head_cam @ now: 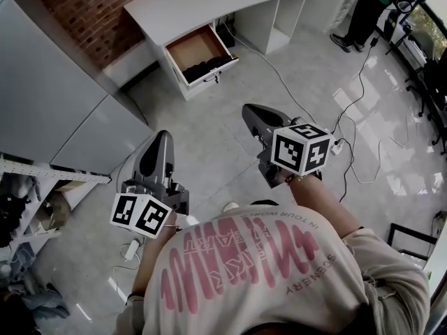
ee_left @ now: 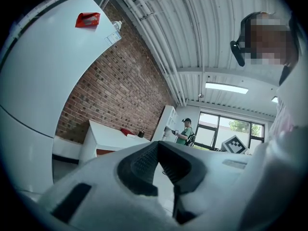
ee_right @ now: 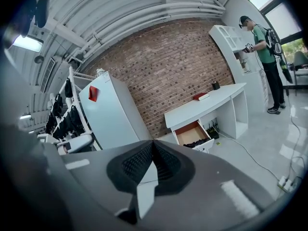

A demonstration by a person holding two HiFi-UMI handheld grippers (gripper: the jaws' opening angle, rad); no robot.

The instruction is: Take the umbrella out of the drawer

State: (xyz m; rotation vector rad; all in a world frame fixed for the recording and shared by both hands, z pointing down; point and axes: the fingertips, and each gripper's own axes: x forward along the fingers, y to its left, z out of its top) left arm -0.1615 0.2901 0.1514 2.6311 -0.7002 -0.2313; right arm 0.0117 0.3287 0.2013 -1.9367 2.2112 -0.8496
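Observation:
The white desk (head_cam: 216, 2) stands against the brick wall, and its drawer (head_cam: 198, 47) is pulled open. A black umbrella (head_cam: 209, 65) lies along the drawer's front. Both grippers are held out over the floor, well short of the desk. My left gripper (head_cam: 162, 135) is shut and holds nothing. My right gripper (head_cam: 250, 109) is also shut and empty. The right gripper view shows the open drawer (ee_right: 191, 132) with the umbrella (ee_right: 198, 142) far ahead. In the left gripper view, the desk (ee_left: 103, 136) lies beyond the closed left gripper (ee_left: 158, 143).
A tall grey cabinet (head_cam: 49, 96) stands to the left, with a white rack (head_cam: 28, 194) of dark items beside it. Cables (head_cam: 360, 145) and a power strip (head_cam: 337, 145) lie on the tiled floor at right. A person in green (head_cam: 374, 5) stands at the far right.

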